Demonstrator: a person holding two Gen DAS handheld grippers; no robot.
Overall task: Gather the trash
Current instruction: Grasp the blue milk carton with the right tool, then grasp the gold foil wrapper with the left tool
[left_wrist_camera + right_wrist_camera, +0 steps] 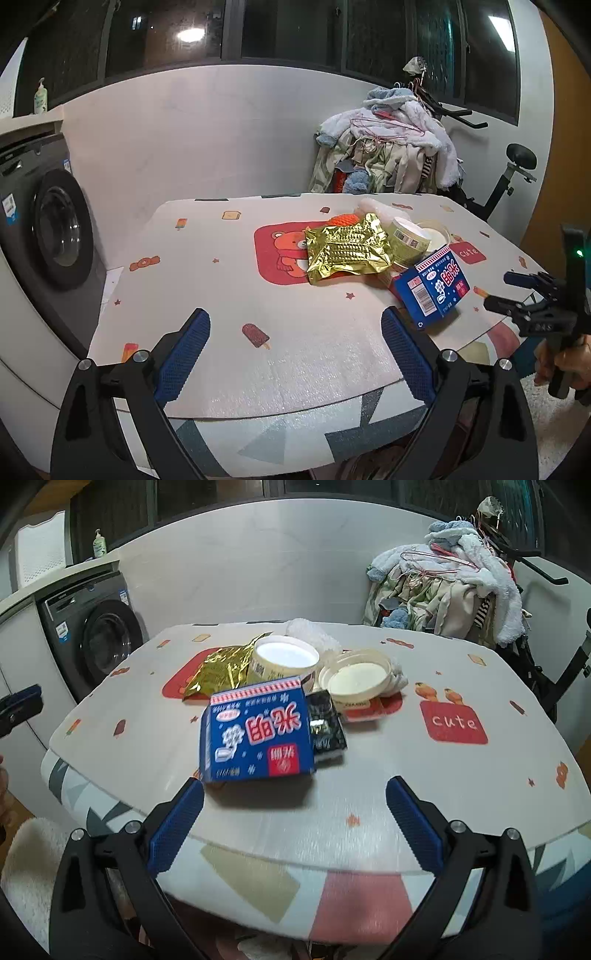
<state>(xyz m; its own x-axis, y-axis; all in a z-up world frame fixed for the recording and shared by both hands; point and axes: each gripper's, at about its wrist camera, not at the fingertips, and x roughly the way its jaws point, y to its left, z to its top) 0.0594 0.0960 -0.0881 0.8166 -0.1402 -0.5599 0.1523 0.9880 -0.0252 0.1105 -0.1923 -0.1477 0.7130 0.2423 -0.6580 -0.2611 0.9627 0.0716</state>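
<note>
Trash lies in a heap on the table: a blue carton (pixel 258 731) (pixel 432 291), a crumpled gold foil wrapper (pixel 347 251) (pixel 221 672), a round paper cup (pixel 284 659) (pixel 406 238), a white lid (pixel 356 679), a small black packet (pixel 327 723) and an orange item (pixel 343 219). My right gripper (pixel 295 823) is open, just short of the blue carton, nothing between its blue pads. My left gripper (pixel 295 354) is open over bare mat, left of and short of the heap. The right gripper (pixel 517 295) also shows at the left wrist view's right edge, held by a hand (pixel 565 365).
The table (pixel 221 280) wears a white mat with cartoon prints. A washing machine (pixel 48 229) stands to the left. Behind the table are a pile of clothes (pixel 388 147) and an exercise bike (pixel 513 173). A white cloth (pixel 314 633) lies behind the cup.
</note>
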